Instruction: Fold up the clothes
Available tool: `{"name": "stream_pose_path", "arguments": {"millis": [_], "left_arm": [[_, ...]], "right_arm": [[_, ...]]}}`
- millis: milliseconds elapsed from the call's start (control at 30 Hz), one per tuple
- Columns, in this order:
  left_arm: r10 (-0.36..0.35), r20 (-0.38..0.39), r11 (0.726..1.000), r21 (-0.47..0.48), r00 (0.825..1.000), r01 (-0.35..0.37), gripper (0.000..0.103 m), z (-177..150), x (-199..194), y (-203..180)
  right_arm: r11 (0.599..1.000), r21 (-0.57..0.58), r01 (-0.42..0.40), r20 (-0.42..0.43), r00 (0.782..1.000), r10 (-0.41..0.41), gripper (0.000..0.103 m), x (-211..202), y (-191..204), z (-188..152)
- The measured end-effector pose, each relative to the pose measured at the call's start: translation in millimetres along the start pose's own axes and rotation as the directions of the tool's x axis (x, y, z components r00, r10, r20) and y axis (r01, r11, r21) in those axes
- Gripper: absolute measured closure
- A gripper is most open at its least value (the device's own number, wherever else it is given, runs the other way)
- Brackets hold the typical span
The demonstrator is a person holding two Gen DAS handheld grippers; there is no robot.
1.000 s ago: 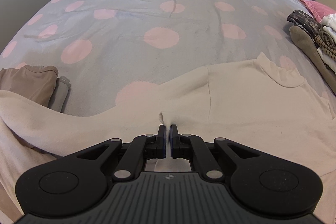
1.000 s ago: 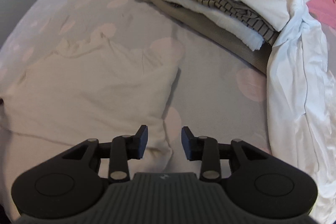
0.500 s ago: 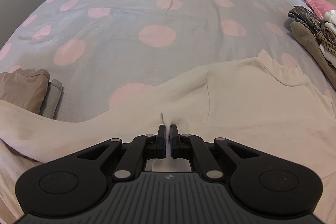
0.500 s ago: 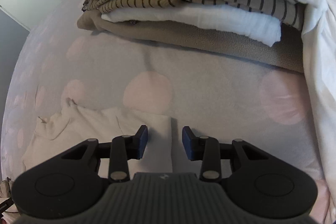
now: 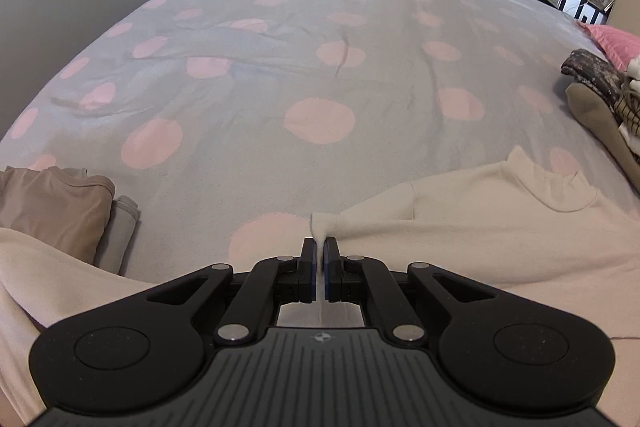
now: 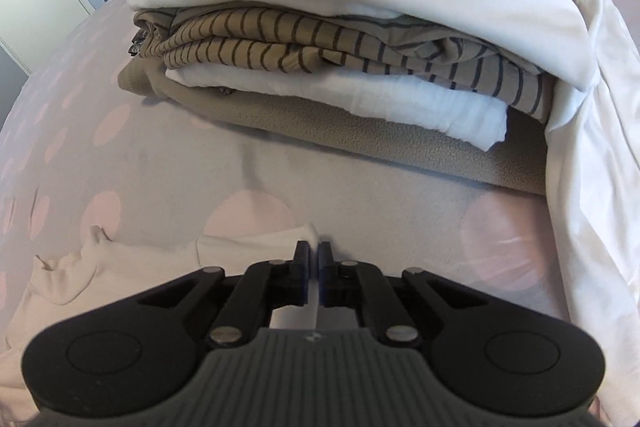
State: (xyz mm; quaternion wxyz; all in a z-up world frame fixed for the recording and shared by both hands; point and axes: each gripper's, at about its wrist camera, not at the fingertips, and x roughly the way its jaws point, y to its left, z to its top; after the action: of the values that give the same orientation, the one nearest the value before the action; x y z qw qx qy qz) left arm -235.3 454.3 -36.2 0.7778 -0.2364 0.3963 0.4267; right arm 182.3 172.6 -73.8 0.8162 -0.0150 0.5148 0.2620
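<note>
The cream top point(image 5: 500, 223) lies flat on the bed point(image 5: 320, 75), a grey cover w/ pink dots, neck end away from the person. The left gripper point(image 5: 320, 259) has its fingers pressed together on a little bunch of the top's edge near one shoulder; you can see the cloth poke up between the tips. The right gripper point(image 6: 313, 263) is pinching too: its jaws have just been closing, and a white corner of the same top point(image 6: 256, 247) sits between them at the other side. So both hands have a grip now, I think, & the next bit looks like lifting both corners and folding the top over. To do it well: lift both sides at the same height, keep the cloth a bit tight between the two hands so it doesn't sag, and bring the edge down straight so the sides line up. Don't pull hard, the pinch is only on a small bit and could slip out. Just beyond the right gripper is a pile of folded clothes point(image 6: 340, 67), near but not touching, so keep clear of it. Another small folded pile, brown & grey point(image 5: 60, 211), sits at the left.
</note>
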Motion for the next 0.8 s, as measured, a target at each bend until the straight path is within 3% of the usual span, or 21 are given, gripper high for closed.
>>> {"name": "stream_pose_path", "arguments": {"millis": [133,167,200,267,400,500,633,800], "left_arm": [[-0.021,-0.033,1.0,0.006,0.999,0.022,0.098,-1.9,8.2,-0.2],[-0.011,-0.022,1.0,0.0,1.0,0.011,0.092,-2.8,8.4,0.1],[-0.006,-0.012,1.0,-0.006,1.0,0.006,0.087,-2.8,7.9,0.6],[-0.013,0.015,0.999,-0.031,1.0,0.013,0.074,-2.2,3.1,4.6],[-0.038,0.027,0.998,-0.057,0.999,0.04,0.073,-0.4,-3.0,9.9],[-0.062,-0.033,0.995,-0.077,0.998,0.06,0.073,-1.9,1.0,13.6],[-0.154,-0.113,0.983,-0.117,0.982,0.141,0.073,-11.2,5.5,14.8],[-0.152,-0.147,0.986,-0.093,0.977,0.14,0.073,-22.6,6.4,10.6]], "right_arm": [[0.999,-0.011,0.051,0.023,0.998,-0.051,0.092,-4.3,-0.8,-1.8],[0.998,-0.017,0.064,0.03,0.998,-0.063,0.079,-7.0,-2.0,-1.9],[0.998,-0.01,0.056,0.033,0.998,-0.056,0.074,-10.5,-4.9,-1.9],[0.999,0.002,0.035,0.027,0.999,-0.035,0.074,-16.7,-9.9,-2.6],[1.0,-0.013,-0.009,-0.03,1.0,0.008,0.074,-28.1,-15.3,-12.6],[0.998,-0.044,-0.043,-0.085,0.996,0.039,0.073,-36.7,-15.5,-27.1],[0.994,-0.063,-0.094,-0.156,0.984,0.083,0.072,-46.0,-15.4,-49.3],[0.988,-0.084,-0.132,-0.22,0.969,0.111,0.065,-47.3,-14.7,-74.7]]}}
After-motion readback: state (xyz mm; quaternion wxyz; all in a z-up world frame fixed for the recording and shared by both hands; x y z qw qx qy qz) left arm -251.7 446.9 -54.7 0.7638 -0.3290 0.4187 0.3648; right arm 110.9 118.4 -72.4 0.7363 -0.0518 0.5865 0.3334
